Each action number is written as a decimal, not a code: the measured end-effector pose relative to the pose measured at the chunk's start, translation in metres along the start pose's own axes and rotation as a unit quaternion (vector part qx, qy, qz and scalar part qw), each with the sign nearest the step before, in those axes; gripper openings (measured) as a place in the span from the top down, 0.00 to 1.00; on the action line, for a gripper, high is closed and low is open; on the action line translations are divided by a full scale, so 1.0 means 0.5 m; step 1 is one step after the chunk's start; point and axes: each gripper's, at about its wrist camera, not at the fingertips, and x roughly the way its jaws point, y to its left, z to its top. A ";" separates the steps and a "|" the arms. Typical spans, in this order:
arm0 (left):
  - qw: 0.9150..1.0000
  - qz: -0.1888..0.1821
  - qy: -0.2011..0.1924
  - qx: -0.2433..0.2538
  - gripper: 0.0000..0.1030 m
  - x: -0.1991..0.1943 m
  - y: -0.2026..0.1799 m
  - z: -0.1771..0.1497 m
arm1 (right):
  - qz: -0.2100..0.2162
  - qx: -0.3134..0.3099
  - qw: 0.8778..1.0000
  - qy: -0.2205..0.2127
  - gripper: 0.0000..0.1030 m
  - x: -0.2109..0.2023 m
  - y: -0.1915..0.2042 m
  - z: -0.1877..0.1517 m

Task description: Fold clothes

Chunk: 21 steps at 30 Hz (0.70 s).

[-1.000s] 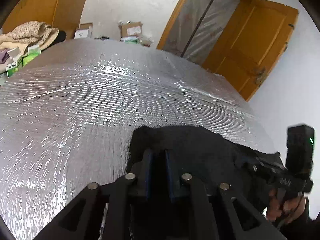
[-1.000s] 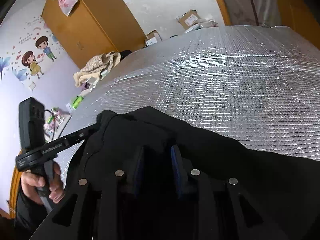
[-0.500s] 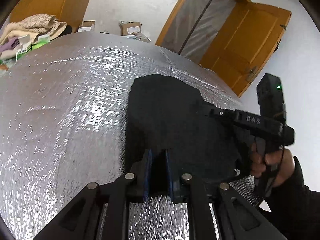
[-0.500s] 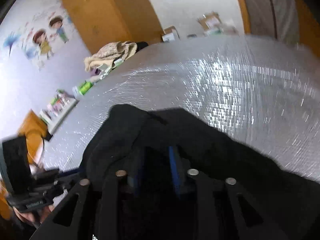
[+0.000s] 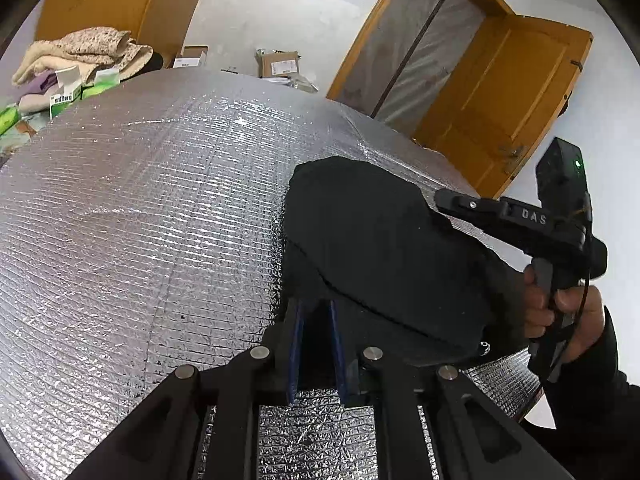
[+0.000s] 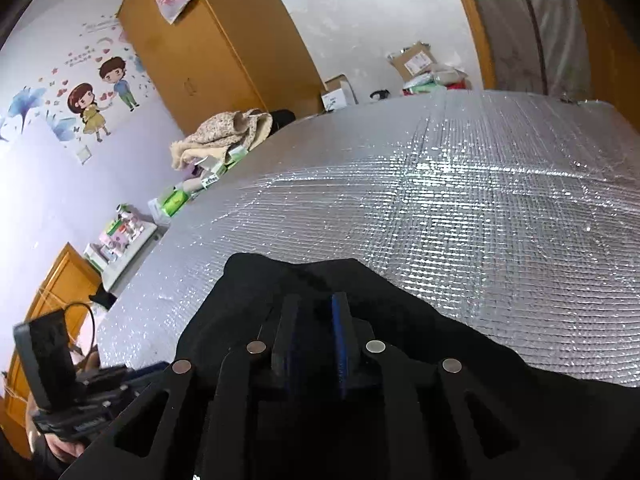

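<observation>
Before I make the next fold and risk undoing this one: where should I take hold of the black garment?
Probably the black garment is best gripped at its near edge, where the layers stack into a thick lip just off the silver mat. Come low from the near side, jaws sliding along the mat, pinching all layers together.

Foil surface (image 5: 140,220) open beyond black garment (image 5: 380,240); clutter (image 5: 76,68) at far-left edge.

A silver foil mat (image 6: 460,208) covers the desk. Behind it stands an orange wardrobe (image 6: 208,52) and a white wall (image 6: 360,8). On the lilac wall (image 6: 48,160) are cartoon stickers (image 6: 100,96). An orange door (image 5: 500,92) stands open.
</observation>
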 end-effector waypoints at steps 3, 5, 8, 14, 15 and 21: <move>1.000 0.005 -0.001 0.009 0.87 0.000 -0.003 -0.003 | 0.018 -0.012 1.000 0.007 0.81 0.009 0.019 0.013; 1.000 0.006 -0.001 0.012 0.87 -0.001 -0.005 -0.005 | 0.035 -0.031 0.999 0.011 0.81 0.018 0.042 0.019; 1.000 0.006 -0.001 0.018 0.87 -0.004 -0.005 -0.008 | 0.025 -0.035 0.998 0.034 0.82 0.061 0.044 0.024; 1.000 -0.003 -0.010 0.019 0.87 -0.016 0.011 -0.031 | 0.050 0.076 0.995 0.040 1.00 0.097 -0.057 0.019; 1.000 -0.003 -0.012 0.017 0.87 -0.016 0.013 -0.031 | 0.046 0.071 0.996 0.038 1.00 0.093 -0.057 0.018; 1.000 0.005 -0.013 0.020 0.87 -0.017 0.014 -0.036 | 0.041 0.068 0.997 0.024 1.00 0.061 -0.064 0.005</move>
